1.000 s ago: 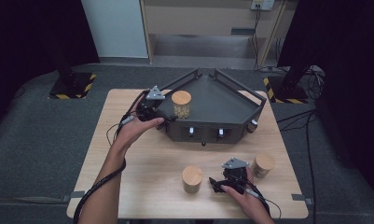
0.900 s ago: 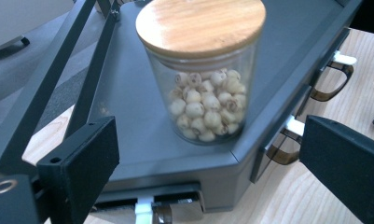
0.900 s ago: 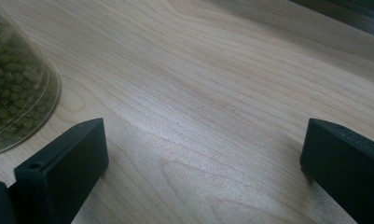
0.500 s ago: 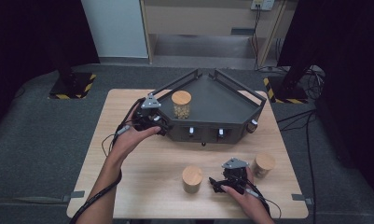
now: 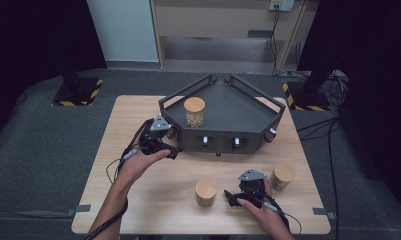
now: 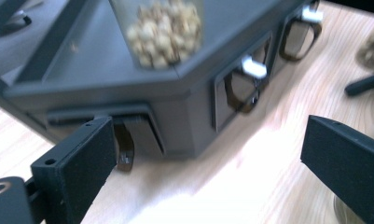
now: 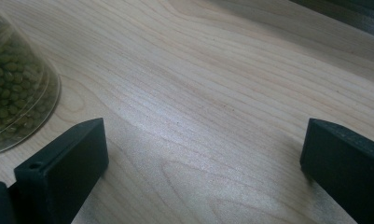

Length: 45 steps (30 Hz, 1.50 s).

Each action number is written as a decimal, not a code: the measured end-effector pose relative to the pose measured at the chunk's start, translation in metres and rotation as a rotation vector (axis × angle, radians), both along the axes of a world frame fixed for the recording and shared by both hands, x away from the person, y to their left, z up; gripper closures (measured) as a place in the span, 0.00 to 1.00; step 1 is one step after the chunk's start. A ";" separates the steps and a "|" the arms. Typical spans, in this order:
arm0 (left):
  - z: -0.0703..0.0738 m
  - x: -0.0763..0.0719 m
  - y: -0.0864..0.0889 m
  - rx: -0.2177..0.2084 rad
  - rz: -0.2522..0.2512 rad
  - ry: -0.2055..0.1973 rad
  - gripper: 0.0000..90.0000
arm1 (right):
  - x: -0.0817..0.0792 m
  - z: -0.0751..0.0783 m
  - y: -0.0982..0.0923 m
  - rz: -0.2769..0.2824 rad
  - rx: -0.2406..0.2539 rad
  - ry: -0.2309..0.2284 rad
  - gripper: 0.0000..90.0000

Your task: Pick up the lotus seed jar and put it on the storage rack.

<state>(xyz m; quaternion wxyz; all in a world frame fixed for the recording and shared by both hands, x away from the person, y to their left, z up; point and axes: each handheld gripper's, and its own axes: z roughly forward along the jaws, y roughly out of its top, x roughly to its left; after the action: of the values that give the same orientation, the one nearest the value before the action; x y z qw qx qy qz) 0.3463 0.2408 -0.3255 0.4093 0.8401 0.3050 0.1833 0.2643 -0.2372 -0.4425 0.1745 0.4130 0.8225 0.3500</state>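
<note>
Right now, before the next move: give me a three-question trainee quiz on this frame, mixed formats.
1. True or false: the cork-lidded glass jar of pale nuts stands on the dark grey angular drawer cabinet.
2. How many cork-lidded jars stand on the light wooden table itself? A) one B) two C) three
3. Fill in: the left claw, beside the cabinet's left front corner, has its jaws ____.

Key
1. True.
2. B: one jar left of the right claw, the other jar to the right of that claw.
3. Open, with nothing between them; they have just been opening.
</note>
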 end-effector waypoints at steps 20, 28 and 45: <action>-0.039 -0.045 0.022 -0.067 0.146 0.056 0.03 | 0.000 0.000 0.000 0.000 0.000 0.000 0.01; -0.061 -0.054 0.026 -0.075 0.169 0.100 0.03 | 0.001 0.000 0.000 0.003 0.000 0.000 0.01; -0.099 -0.057 0.022 -0.013 0.221 0.190 0.03 | 0.001 0.000 0.000 0.004 0.000 0.001 0.01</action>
<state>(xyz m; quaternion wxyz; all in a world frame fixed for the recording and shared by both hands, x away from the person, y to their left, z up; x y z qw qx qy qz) 0.2895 0.2632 -0.4248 0.3614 0.8124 0.4340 0.1451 0.2651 -0.2375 -0.4424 0.1736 0.4115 0.8234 0.3500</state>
